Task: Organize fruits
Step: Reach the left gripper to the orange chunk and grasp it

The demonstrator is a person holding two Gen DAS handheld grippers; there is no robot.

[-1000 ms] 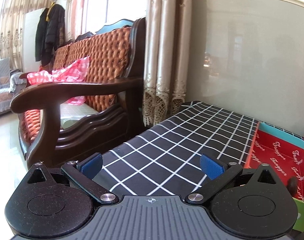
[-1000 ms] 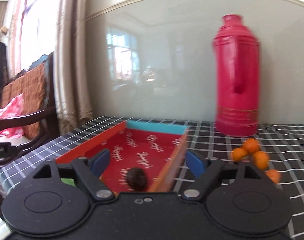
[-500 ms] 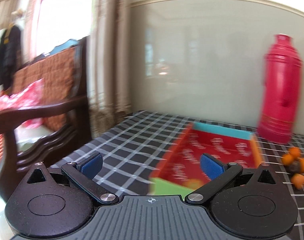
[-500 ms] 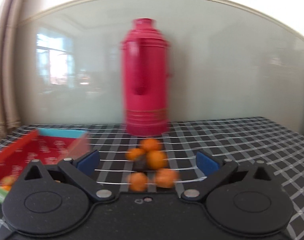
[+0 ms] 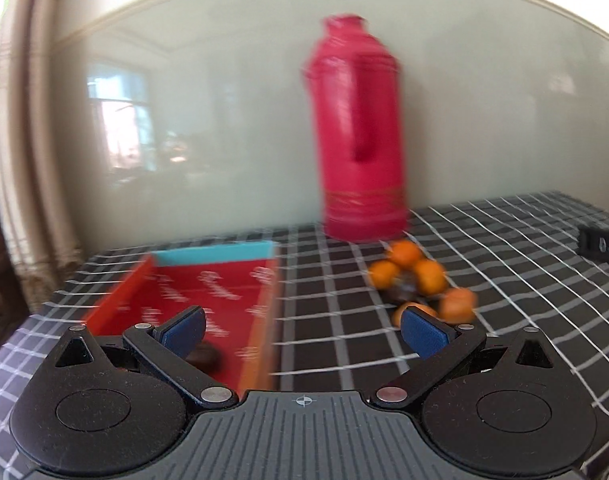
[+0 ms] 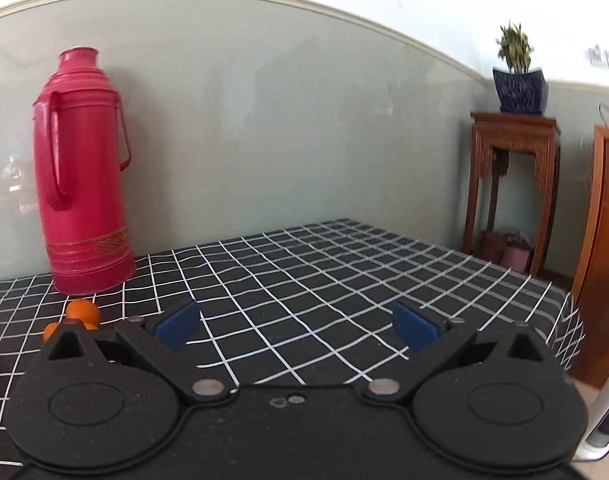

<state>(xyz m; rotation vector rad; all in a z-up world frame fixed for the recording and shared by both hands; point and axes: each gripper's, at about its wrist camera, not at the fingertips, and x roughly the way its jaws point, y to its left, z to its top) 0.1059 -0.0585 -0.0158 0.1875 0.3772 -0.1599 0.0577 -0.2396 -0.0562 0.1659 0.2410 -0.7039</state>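
Observation:
A pile of small oranges (image 5: 420,276) with a dark fruit (image 5: 404,290) among them lies on the checked tablecloth, right of a red tray (image 5: 208,292) with a teal far wall. A dark brown fruit (image 5: 202,356) lies in the tray's near end. My left gripper (image 5: 302,330) is open and empty, hovering over the tray's right wall, near side of the oranges. My right gripper (image 6: 296,326) is open and empty over bare cloth; the oranges (image 6: 82,311) show at its far left, partly hidden behind its left finger.
A tall red thermos (image 5: 360,132) stands behind the oranges near the wall, also in the right wrist view (image 6: 82,176). A black labelled object (image 5: 602,245) sits at the right. The table's right edge (image 6: 560,312) drops to the floor beside a wooden plant stand (image 6: 512,184).
Both grippers have swung to the right. The left view went from the sofa to the tray and oranges. The right view went past the thermos to the table's right end.

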